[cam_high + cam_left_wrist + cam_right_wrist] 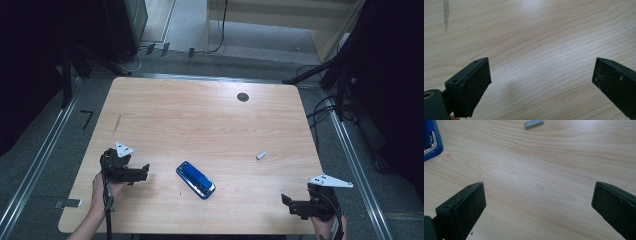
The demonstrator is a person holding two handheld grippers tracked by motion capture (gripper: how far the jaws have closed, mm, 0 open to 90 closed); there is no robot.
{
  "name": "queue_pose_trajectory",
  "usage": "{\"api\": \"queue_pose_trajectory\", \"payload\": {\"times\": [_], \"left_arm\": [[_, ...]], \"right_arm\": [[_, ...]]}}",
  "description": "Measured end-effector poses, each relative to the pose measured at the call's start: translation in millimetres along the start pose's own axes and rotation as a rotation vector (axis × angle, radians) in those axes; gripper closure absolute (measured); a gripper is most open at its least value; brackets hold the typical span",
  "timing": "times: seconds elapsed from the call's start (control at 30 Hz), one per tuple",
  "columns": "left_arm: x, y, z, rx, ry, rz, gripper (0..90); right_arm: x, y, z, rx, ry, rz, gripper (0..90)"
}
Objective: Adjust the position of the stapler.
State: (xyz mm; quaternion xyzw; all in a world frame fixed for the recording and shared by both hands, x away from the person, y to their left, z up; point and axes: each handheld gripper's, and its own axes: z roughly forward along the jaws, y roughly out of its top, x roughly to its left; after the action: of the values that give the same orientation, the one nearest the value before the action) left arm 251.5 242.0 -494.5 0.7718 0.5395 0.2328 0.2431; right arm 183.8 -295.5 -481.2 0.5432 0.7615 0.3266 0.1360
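Observation:
A blue stapler (195,179) lies flat near the middle front of the wooden table (200,115), and its end shows at the left edge of the right gripper view (430,141). A small grey strip of staples (261,155) lies to its right, also seen at the top of the right gripper view (534,123). My left gripper (146,172) is held at the table's front left, pointing toward the stapler, open over bare wood (541,72). My right gripper (286,202) sits at the front right corner, open with nothing between its pads (539,202).
A round dark cable hole (243,97) is set in the far side of the table. A thin dark mark (117,124) streaks the wood at the left. Metal rails, cables and dark stands surround the table on the floor.

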Motion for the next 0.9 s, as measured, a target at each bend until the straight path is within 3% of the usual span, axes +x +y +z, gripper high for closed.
{"api": "queue_pose_trajectory", "payload": {"times": [0.3, 0.63, 0.7, 0.8, 0.9], "left_arm": [[-2.4, 3.0, 2.5, 0.010, -0.006, 0.010, 2.9], [-10.1, 7.8, 6.2, 0.014, -0.037, 0.046, 7.9], [-11.7, 8.6, 4.5, -0.001, -0.054, 0.058, 15.1], [-13.7, 9.9, 3.6, -0.010, -0.075, 0.071, 16.5], [-15.9, 11.3, 3.7, -0.017, -0.096, 0.088, 23.8]], "right_arm": [[4.4, -1.4, 9.0, 0.048, -0.002, -0.046, 0.0], [10.3, 1.2, 17.5, 0.059, 0.014, -0.092, 0.3], [11.9, 2.0, 19.0, 0.060, 0.014, -0.099, 0.3], [14.3, 2.5, 20.2, 0.071, 0.008, -0.099, 0.3], [16.1, 2.4, 20.7, 0.081, 0.004, -0.108, 0.2]]}}
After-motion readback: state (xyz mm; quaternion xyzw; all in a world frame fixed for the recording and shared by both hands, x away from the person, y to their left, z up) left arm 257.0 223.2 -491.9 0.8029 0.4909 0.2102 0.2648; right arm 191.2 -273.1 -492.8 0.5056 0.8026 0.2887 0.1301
